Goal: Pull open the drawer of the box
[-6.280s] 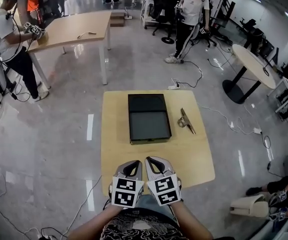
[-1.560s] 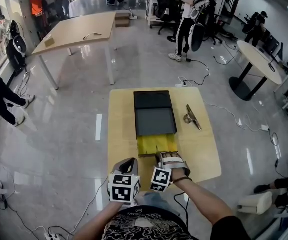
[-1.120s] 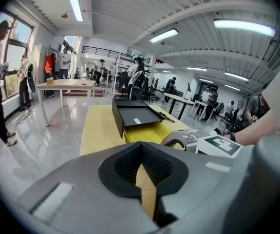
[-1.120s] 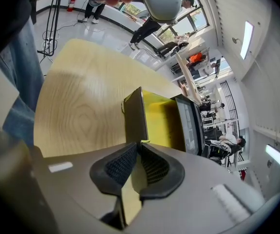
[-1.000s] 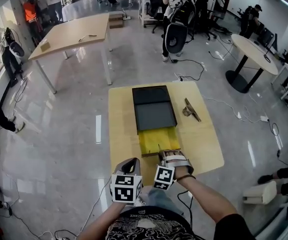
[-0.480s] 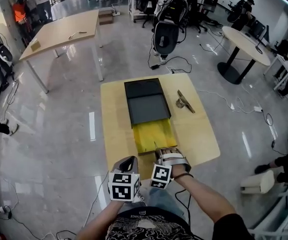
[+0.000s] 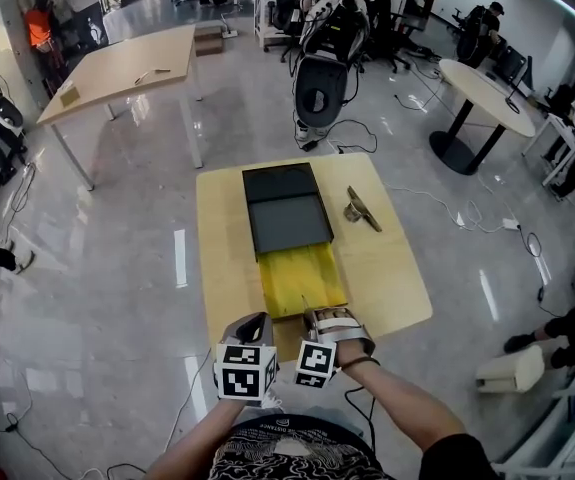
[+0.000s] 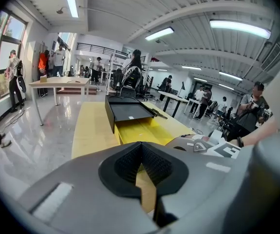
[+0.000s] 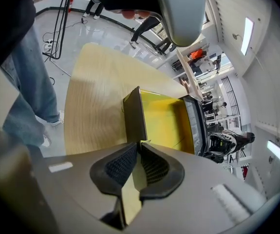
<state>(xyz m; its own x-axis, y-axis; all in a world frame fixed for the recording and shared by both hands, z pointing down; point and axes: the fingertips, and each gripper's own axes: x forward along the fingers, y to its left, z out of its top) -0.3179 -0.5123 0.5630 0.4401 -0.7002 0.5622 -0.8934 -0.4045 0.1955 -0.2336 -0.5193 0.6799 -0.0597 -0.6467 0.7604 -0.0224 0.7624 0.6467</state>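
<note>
I had the right gripper (image 7: 314, 315) clamped on the front edge of the yellow drawer (image 7: 302, 276), which stood drawn out of the black box (image 7: 285, 208) on the table (image 7: 387, 268), with the left gripper (image 7: 254, 324) closed, empty, just beside that front edge.

Glossy grey floor (image 7: 107, 288) spreads all round, mirroring the lamps. A long wooden table (image 7: 117, 63) stands far left, a round table (image 7: 477, 83) far right. Strip lights (image 8: 239, 28) line the ribbed ceiling (image 8: 130, 6).
</note>
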